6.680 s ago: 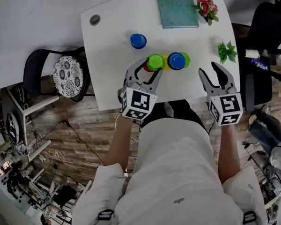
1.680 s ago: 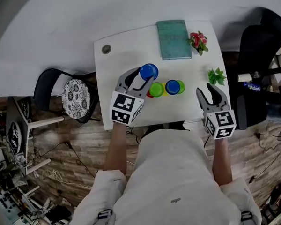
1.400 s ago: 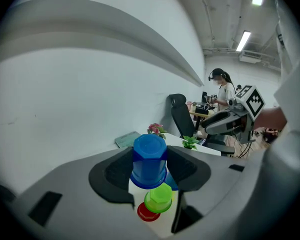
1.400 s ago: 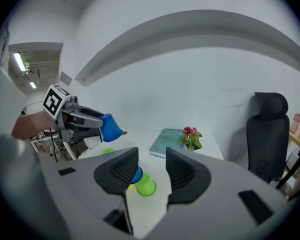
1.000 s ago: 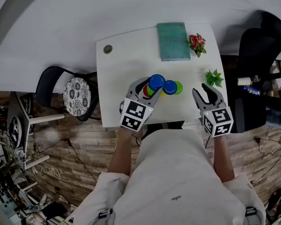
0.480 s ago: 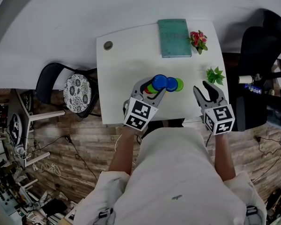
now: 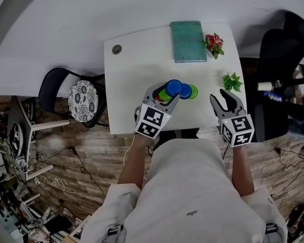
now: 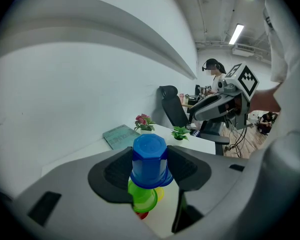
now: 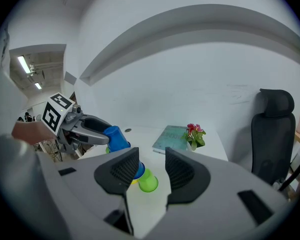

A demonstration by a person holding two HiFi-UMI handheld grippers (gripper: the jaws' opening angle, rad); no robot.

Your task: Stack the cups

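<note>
1. Blue plastic fills my left gripper view. My left gripper [image 8: 149, 165] is clamped on the blue cup [image 8: 149, 158], which is upside down with a pad pressing on each side. Directly beneath it sits a green cup [image 8: 142, 198], with a red cup [image 8: 141, 215] and a yellow cup [image 8: 160, 193] peeking out beside it. I cannot tell whether the blue rim touches the green one yet.
2. In my right gripper view, my right gripper [image 9: 147, 170] has its jaws apart with nothing between the pads. Beyond them stand a second blue cup [image 9: 139, 170] and a second green cup [image 9: 149, 182].
3. In the head view, the blue cup [image 7: 174, 87] stood alone further back and to the left on the table a few seconds ago. I have since picked it up and carried it to the row of cups near the front edge. Judging by that, the lift and carry are done, and lowering and letting go remain. My right gripper [image 7: 222, 96] waits near the front right corner, well apart from the cups.
4. Also in the head view, the white table [image 7: 137, 67] holds a teal book [image 7: 187, 34], red flowers [image 7: 212, 41], a small green plant [image 7: 232, 81] and a round grommet [image 7: 116, 49]. Wood flooring [image 7: 91, 151] lies below. A chair with a patterned cushion [image 7: 81, 97] stands to the left and a black office chair [image 7: 286, 59] to the right.
</note>
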